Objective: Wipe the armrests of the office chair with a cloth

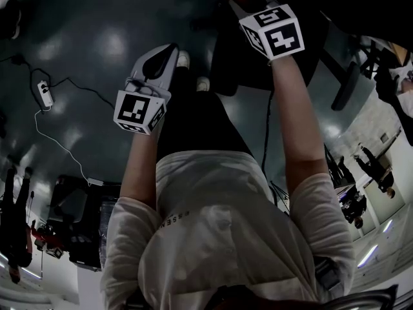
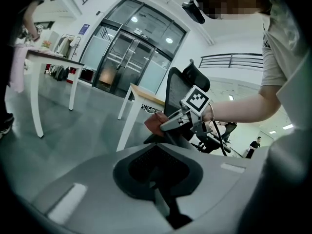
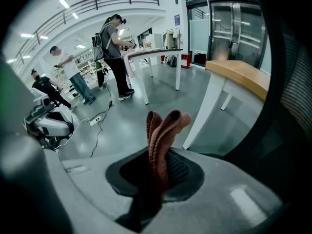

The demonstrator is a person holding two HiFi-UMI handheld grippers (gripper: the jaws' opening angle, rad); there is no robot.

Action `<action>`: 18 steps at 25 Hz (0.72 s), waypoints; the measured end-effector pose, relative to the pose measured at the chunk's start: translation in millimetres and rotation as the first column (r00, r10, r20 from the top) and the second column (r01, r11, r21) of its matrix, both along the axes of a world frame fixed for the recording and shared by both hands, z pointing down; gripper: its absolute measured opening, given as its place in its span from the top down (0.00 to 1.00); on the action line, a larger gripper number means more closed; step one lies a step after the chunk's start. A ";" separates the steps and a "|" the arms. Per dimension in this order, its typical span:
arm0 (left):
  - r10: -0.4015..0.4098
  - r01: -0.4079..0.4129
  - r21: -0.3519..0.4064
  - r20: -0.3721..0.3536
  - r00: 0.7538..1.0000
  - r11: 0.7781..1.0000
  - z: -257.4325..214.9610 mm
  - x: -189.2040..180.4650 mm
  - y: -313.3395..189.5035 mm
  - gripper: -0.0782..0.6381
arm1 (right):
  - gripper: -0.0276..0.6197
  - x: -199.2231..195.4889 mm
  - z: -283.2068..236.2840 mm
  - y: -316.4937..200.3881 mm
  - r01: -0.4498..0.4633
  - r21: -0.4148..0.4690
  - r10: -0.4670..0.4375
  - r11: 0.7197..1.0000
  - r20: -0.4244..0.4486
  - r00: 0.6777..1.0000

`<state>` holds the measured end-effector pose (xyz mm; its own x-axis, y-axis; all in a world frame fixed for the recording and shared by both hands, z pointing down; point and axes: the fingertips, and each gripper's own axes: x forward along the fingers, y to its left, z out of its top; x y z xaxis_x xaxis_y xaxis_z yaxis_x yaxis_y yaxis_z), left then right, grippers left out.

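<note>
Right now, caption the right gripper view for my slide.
Right gripper shut on a folded cloth beside the chair, table behind.

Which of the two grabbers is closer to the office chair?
Right. The right gripper, shut on the cloth, is close beside the chair; the left gripper is off to the side, clearly apart from it.

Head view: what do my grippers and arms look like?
The left gripper and right gripper are pale grey with dark insets; each bears a white cube with black square markers. A black cable trails from the right one. Short white sleeves.
</note>
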<state>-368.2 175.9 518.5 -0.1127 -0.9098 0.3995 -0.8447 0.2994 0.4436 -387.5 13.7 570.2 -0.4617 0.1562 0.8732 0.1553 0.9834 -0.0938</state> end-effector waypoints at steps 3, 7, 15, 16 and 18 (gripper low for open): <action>-0.010 0.010 0.000 -0.007 1.000 1.000 0.2 3.8 4.4 0.87 | 0.88 -4.9 1.4 10.9 0.073 -0.002 -0.073 0.997 -0.035 0.997; -0.028 0.028 -0.004 -0.017 0.999 1.000 1.5 7.8 10.8 0.87 | 0.88 -14.2 -1.8 33.8 0.154 -0.002 -0.154 0.988 -0.033 0.987; -0.063 0.063 0.001 -0.006 0.998 0.998 -5.5 6.6 23.7 0.87 | 0.88 -19.0 -6.1 73.9 0.232 -0.002 -0.232 0.973 -0.016 0.973; -0.070 0.070 0.004 -0.006 0.998 0.998 -6.3 6.7 26.4 0.87 | 0.88 -17.3 -5.4 80.7 0.250 0.002 -0.250 0.968 -0.021 0.968; -0.085 0.085 0.009 -0.010 0.996 0.996 -6.8 8.6 32.7 0.87 | 0.88 -11.9 -3.6 94.6 0.294 0.012 -0.294 0.956 -0.035 0.955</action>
<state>-359.7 208.5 511.7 -0.1857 -0.9008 0.3926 -0.8121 0.3657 0.4548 -399.4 108.4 566.6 -0.3686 0.2661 0.8907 0.4352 0.8961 -0.0876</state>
